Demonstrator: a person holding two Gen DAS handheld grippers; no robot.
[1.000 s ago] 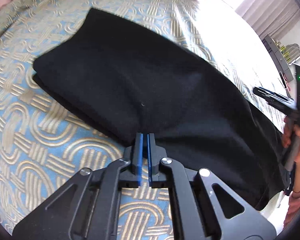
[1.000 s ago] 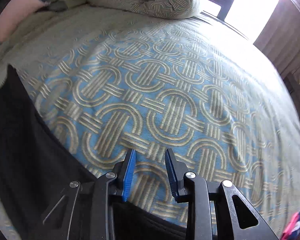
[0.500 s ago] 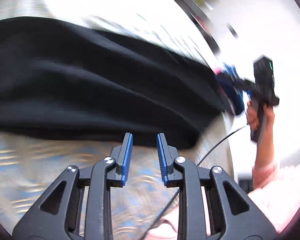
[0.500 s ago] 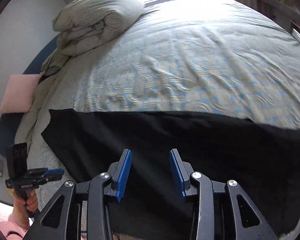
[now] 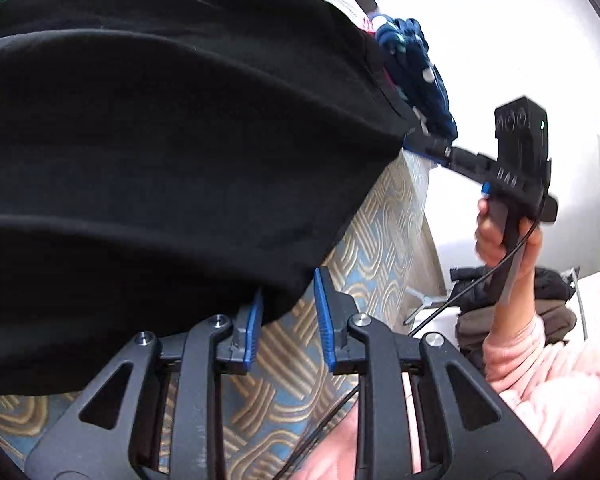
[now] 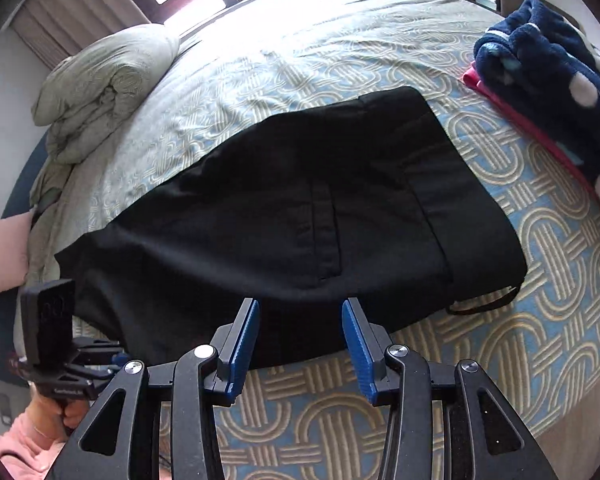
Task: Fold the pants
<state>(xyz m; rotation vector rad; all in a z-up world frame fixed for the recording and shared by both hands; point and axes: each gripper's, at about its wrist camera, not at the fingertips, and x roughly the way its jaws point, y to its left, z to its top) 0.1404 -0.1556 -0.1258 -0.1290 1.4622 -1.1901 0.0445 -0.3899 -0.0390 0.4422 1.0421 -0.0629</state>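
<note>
Pants: we see the black pants (image 6: pixel 291 216) lying flat on the bed (image 6: pixel 500 344), folded lengthwise, waistband end toward the right of the right wrist view
Left tongs: our left tongs (image 5: pixel 287 320) stand apart and hold nothing; the pants' edge drapes over the left blue pad, and the bedspread shows in the gap
Right tongs: our right tongs (image 6: pixel 300 340) are spread wide and empty, low over the near edge of the pants; the left wrist view shows them (image 5: pixel 428 142) at the far corner of the cloth
Bed: blue spread with gold interlaced rings
Other items: a navy dotted fleece (image 6: pixel 548 64) on a pink cloth (image 6: pixel 516 116) just beside the waistband; a rolled grey duvet (image 6: pixel 99 88) well apart at the head of the bed
</note>
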